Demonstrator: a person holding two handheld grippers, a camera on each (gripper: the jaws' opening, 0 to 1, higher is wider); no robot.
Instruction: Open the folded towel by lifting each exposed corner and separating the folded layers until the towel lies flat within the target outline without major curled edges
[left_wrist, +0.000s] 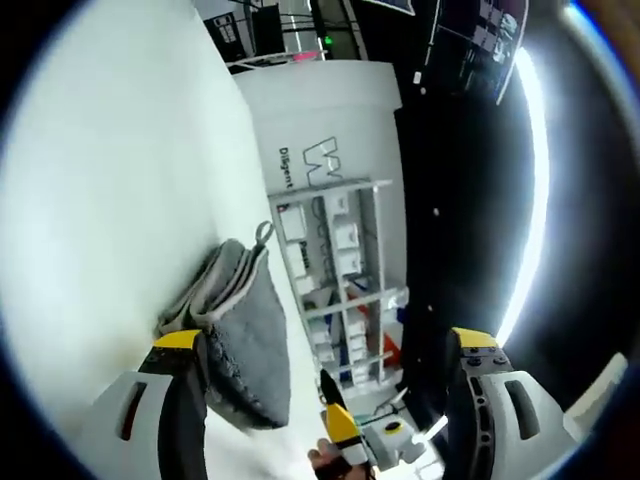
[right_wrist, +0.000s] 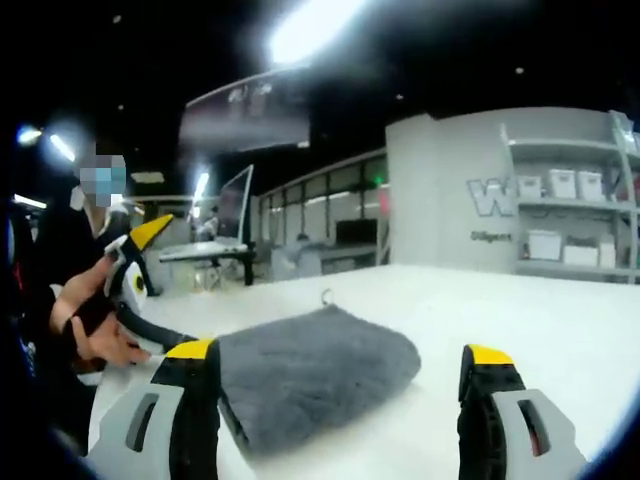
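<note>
While the grey towel (right_wrist: 310, 375) lies folded on the white tabletop (right_wrist: 520, 310), both tongs (left_wrist: 325, 345) (right_wrist: 340, 365) stand apart, holding nothing. It looks soft, light, floppy — best pinched at 1 exposed corner near its hanging loop (right_wrist: 326, 296).

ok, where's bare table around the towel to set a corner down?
Bare table lies right of the towel in the right gripper view, toward the shelves, and behind it up to the far edge. It is crowded on the towel's left, where the left gripper and a hand sit.
</note>
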